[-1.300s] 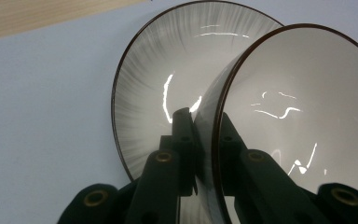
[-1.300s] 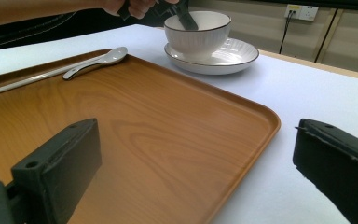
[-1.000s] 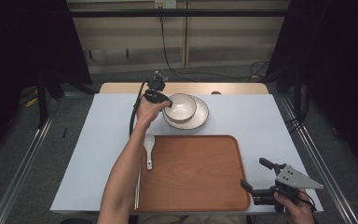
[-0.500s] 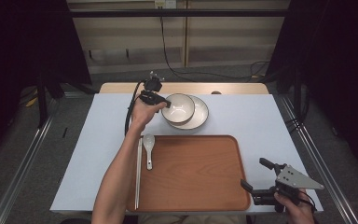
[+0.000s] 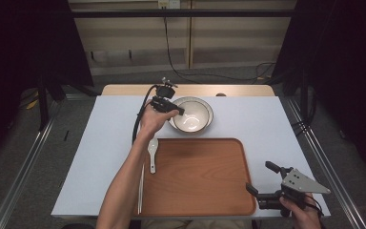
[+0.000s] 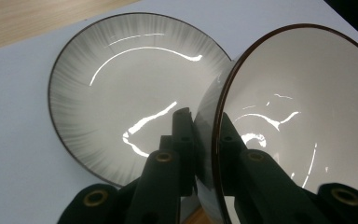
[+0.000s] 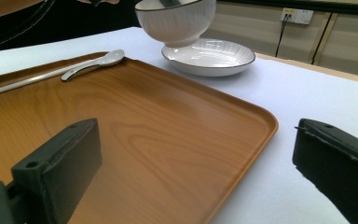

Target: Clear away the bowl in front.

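My left gripper [image 5: 174, 109] is shut on the rim of a white bowl [image 5: 190, 117], one jaw inside and one outside. It holds the bowl tilted just above a grey-rimmed plate [image 5: 208, 106]. The left gripper view shows the bowl [image 6: 298, 107] pinched at the left gripper [image 6: 205, 126], with the plate [image 6: 116, 93] beneath. My right gripper [image 5: 259, 176] stands open at the near right corner of the wooden tray [image 5: 195, 176]. From the right gripper [image 7: 198, 154], I see the bowl [image 7: 177, 21] hanging over the plate [image 7: 209, 56].
A white spoon [image 5: 152, 150] and chopsticks [image 5: 140, 188] lie along the tray's left edge; both lean on its rim in the right gripper view, spoon [image 7: 93, 63] and chopsticks [image 7: 14, 86]. The white table [image 5: 267, 124] spreads to the right of the plate.
The left hand has lifted the bowl off the plate and drawn it slightly toward the tray. The right gripper has stayed where it was.
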Motion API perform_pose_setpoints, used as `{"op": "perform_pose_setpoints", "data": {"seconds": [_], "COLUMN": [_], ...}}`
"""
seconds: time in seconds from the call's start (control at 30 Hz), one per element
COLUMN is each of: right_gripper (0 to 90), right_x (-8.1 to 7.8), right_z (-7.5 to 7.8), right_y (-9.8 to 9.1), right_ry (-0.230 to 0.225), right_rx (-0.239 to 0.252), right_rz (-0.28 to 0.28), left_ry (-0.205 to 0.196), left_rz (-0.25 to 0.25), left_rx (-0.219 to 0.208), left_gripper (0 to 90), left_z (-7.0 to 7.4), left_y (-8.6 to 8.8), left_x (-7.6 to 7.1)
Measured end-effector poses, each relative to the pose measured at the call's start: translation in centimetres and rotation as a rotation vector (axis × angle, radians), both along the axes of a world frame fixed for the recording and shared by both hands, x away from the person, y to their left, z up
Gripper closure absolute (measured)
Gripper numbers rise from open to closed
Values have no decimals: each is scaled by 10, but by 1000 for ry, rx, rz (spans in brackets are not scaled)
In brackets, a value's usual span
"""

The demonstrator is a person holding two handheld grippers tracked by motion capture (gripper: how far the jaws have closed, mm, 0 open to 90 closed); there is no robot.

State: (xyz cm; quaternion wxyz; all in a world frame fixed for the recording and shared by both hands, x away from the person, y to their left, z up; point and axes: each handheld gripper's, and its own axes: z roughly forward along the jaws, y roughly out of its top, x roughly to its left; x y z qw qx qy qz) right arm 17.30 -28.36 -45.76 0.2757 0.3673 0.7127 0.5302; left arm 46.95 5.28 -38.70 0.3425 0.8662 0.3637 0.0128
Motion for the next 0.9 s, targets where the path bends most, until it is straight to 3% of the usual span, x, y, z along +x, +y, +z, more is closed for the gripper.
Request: {"op": "perform_pose_setpoints", "data": {"seconds": [0.03, 0.13, 0.17, 0.27, 0.37, 0.47, 0.5, 0.57, 0.63, 0.67, 0.77, 0.9], "right_gripper": [7, 7, 7, 6, 5, 5, 5, 5, 5, 5, 5, 5], "right_x": [0, 0, 0, 0, 0, 0, 0, 0, 0, 0, -1, 0], "right_z": [0, -1, -1, -1, -1, -1, -1, -1, -1, -1, -1, -1], "right_y": [0, 0, 0, 0, 0, 0, 0, 1, 1, 1, 1, 1], "right_ry": [1, -6, -4, -3, -8, -8, -10, -11, -10, -8, -14, -11], "right_rx": [2, 5, 4, -1, 0, 1, 2, 0, -1, -3, 0, -6], "right_rz": [-2, -5, -7, -5, 6, 9, 5, 3, 7, 4, 7, 3], "left_ry": [10, 7, 5, -2, 5, 11, 13, 30, 36, 34, 53, 47], "left_rz": [29, 15, 22, 22, -19, -5, -24, 0, -25, -12, -26, -49], "left_rx": [-37, -29, -50, -23, -13, -29, -18, -22, -5, -5, -26, -3], "left_gripper": [828, 828, 828, 828, 828, 828, 828, 828, 828, 828, 828, 828], "left_z": [-2, -5, -6, -6, -7, -8, -7, -8, -9, -10, -14, -16], "left_y": [-5, -14, -17, -22, -26, -31, -31, -37, -42, -44, -52, -63], "left_x": [-2, -6, -7, -11, -15, -18, -18, -20, -20, -21, -20, -22]}}
